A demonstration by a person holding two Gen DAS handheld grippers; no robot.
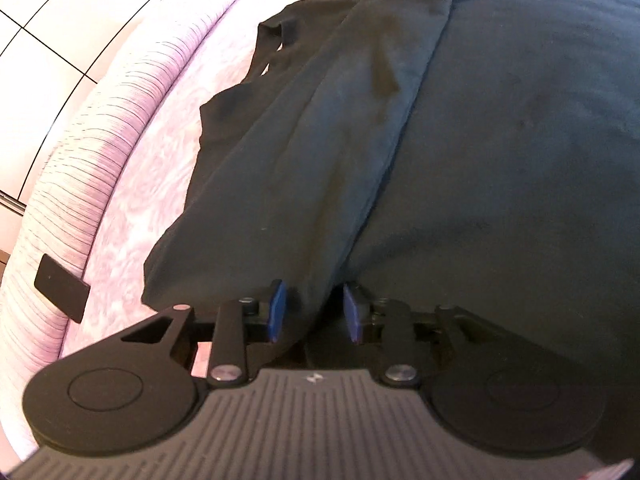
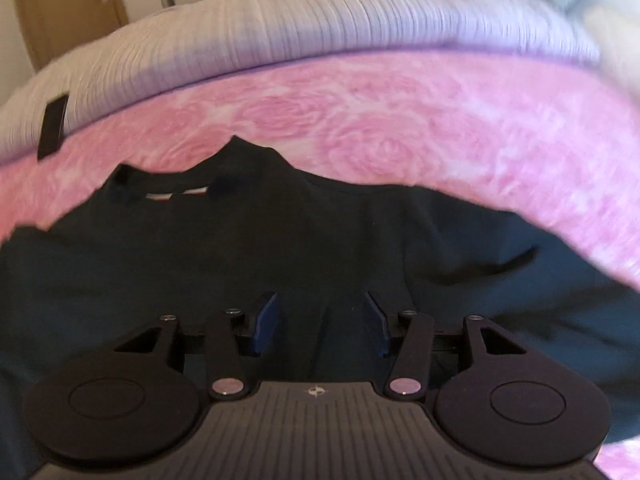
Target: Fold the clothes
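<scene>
Left wrist view: dark teal soft cotton T-shirt fills centre and right of frame, lying on pink rose-print quilted bedspread; a folded-over side panel runs as a long ridge from top centre down to bottom centre.
Right wrist view: same shirt across lower half, collar w/ white label at upper left of the cloth, bedspread beyond.
Handling: light, limp, no stiffness; will sag and drag unless lifted at two pts. Not fragile, not slippery.
Where to grip: prob. hem edge or fold ridge, pinching both layers.
Left gripper: jaws part open, narrow gap; shirt ridge runs between blue pads, pads look clear of cloth.
Right gripper: jaws about half open, over flat cloth, holding nothing.
Containers: none seen.
Other: black flat tag at bed edge, lower left.
</scene>
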